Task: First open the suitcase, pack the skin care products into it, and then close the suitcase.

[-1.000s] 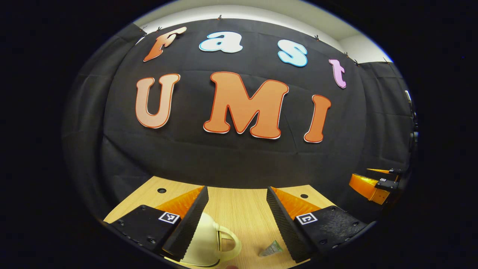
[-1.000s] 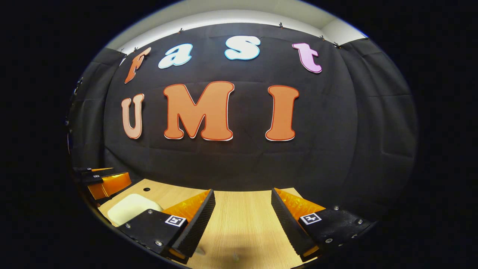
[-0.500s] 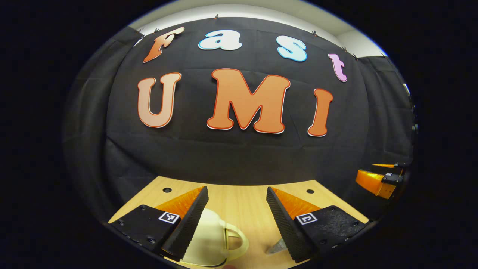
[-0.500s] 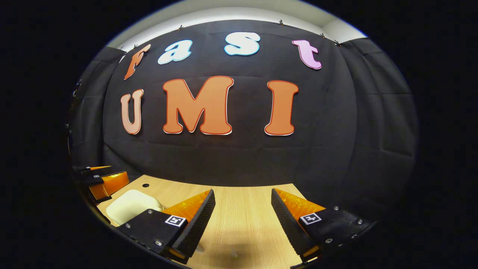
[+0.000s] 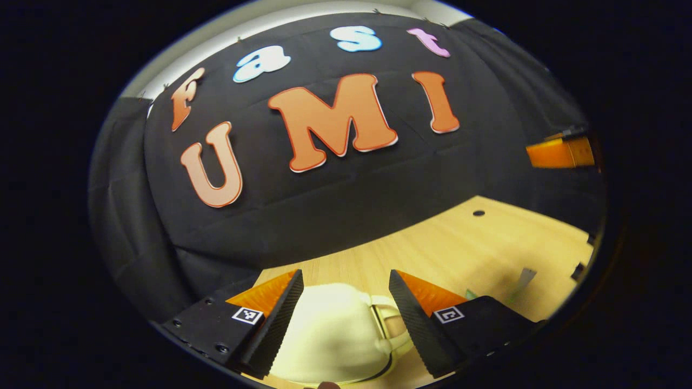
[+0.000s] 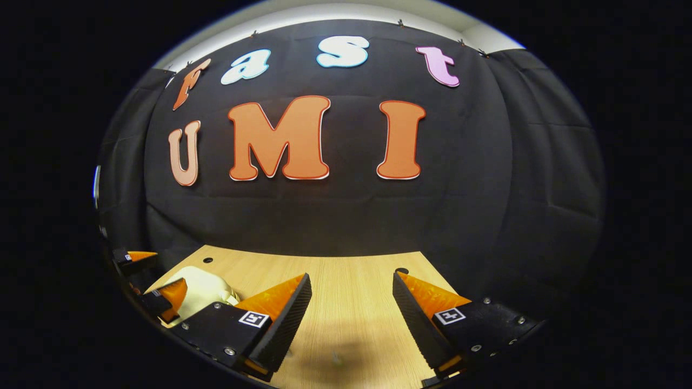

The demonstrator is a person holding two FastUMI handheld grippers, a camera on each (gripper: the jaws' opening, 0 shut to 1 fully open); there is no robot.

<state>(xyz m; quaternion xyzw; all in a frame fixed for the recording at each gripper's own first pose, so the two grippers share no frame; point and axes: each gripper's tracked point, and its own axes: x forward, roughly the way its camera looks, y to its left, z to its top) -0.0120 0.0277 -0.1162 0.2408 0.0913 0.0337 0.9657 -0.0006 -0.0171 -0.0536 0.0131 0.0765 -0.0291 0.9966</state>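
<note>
The cream suitcase [image 5: 330,335] lies at the bottom centre of the left gripper view, on the wooden surface [image 5: 459,248], between the spread fingers of the left gripper [image 5: 346,319], which do not seem to press it. Its shell looks hard and smooth, so probably light but slippery; the handle [image 5: 386,324] on its right side is the better place to hold. Its long axis I cannot tell. The right gripper [image 6: 351,319] is also spread, over bare surface.

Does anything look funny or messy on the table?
Nothing looks spilled or broken. The cream suitcase sits shut on the wooden table, between the open left tool. A small packet lies nearby.
</note>
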